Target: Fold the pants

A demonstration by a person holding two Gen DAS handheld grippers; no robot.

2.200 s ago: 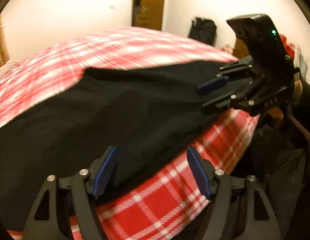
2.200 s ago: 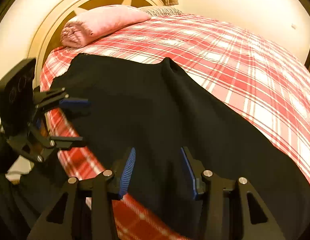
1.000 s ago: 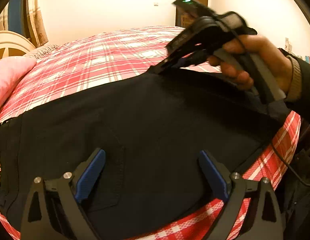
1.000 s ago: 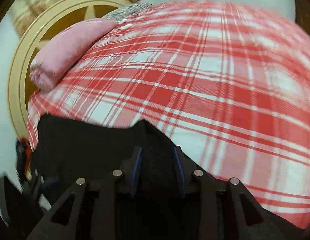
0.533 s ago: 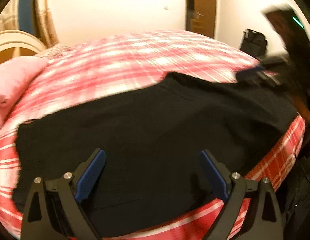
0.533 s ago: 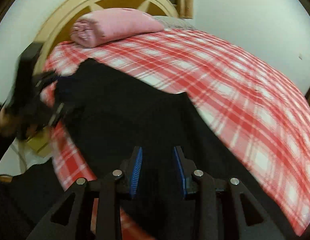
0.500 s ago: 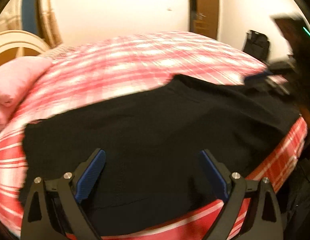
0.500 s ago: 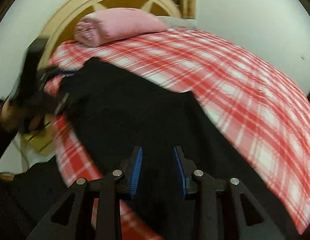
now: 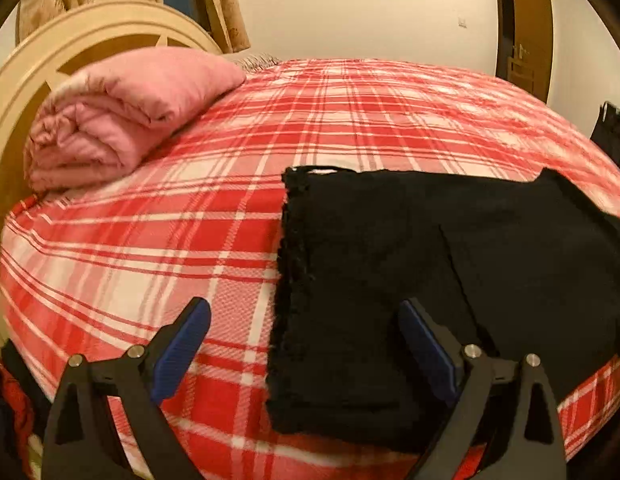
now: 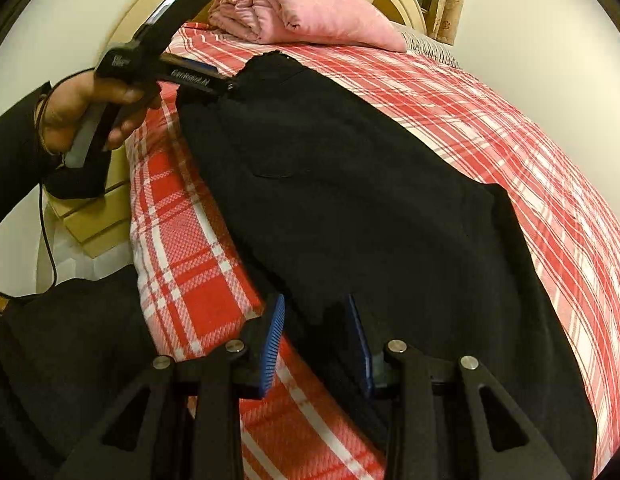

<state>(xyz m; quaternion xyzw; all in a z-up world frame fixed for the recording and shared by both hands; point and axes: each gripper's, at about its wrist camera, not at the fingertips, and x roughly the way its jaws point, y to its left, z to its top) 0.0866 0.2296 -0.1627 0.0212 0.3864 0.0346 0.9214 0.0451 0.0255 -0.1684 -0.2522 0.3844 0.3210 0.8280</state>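
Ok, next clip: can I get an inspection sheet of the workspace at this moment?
Surface: bed with red plaid cover.
Job's things: black pants laid flat near the bed's front edge.
Clutter: folded pink blanket by the headboard; dark bag beyond the bed.
Grippers: left tool open over the pants' end; right tool astride pants fabric, grip unclear.
Cables: black cable hangs below the left hand.
Surroundings: pale wall, door.

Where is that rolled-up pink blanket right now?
The pink blanket lies at the head of the bed, against the headboard, upper left in the left view, beyond the black pants.
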